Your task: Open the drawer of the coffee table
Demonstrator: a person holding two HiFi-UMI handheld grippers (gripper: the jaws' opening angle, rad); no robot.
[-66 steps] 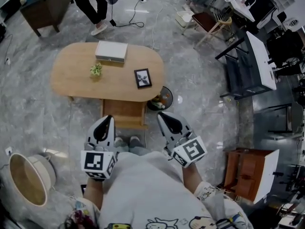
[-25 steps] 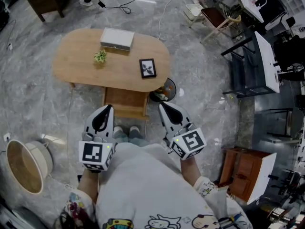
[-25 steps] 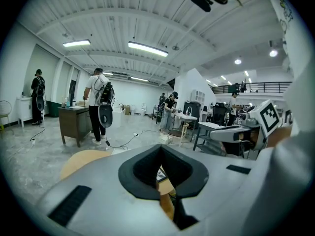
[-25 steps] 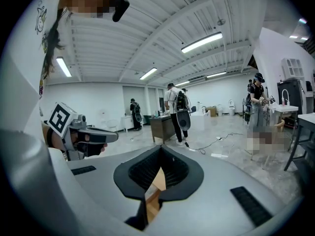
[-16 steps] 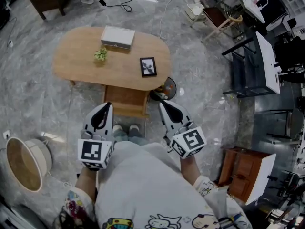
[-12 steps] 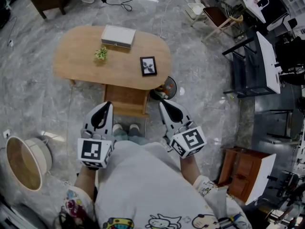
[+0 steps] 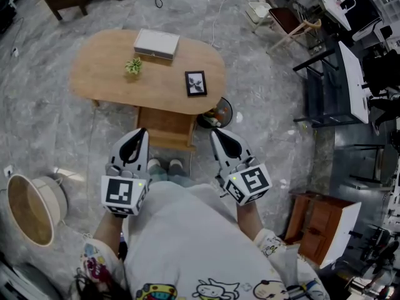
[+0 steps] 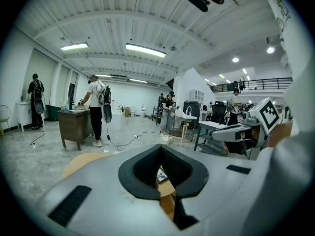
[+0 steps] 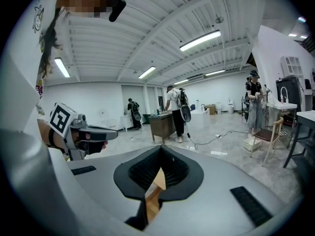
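The oval wooden coffee table (image 7: 106, 83) stands on the grey floor ahead of me. Its wooden drawer unit (image 7: 165, 129) hangs under the near edge, front flush with its frame. My left gripper (image 7: 141, 132) hovers in the air short of the drawer's left side, jaws shut and empty. My right gripper (image 7: 214, 132) hovers short of its right side, also shut and empty. In the left gripper view the left gripper (image 8: 161, 147) shows closed jaws with a strip of table beyond. The right gripper (image 9: 160, 150) looks the same in the right gripper view.
On the table lie a white box (image 7: 156, 44), a small plant (image 7: 132, 65) and a picture frame (image 7: 195, 83). A round black stand (image 7: 217, 112) sits by the table's right end. A wicker basket (image 7: 31, 208) is at my left, a wooden cabinet (image 7: 322, 227) at my right.
Both grippers keep their places and stay shut. The head view has drifted slightly, and the person standing beyond the table has slid out of the top edge.
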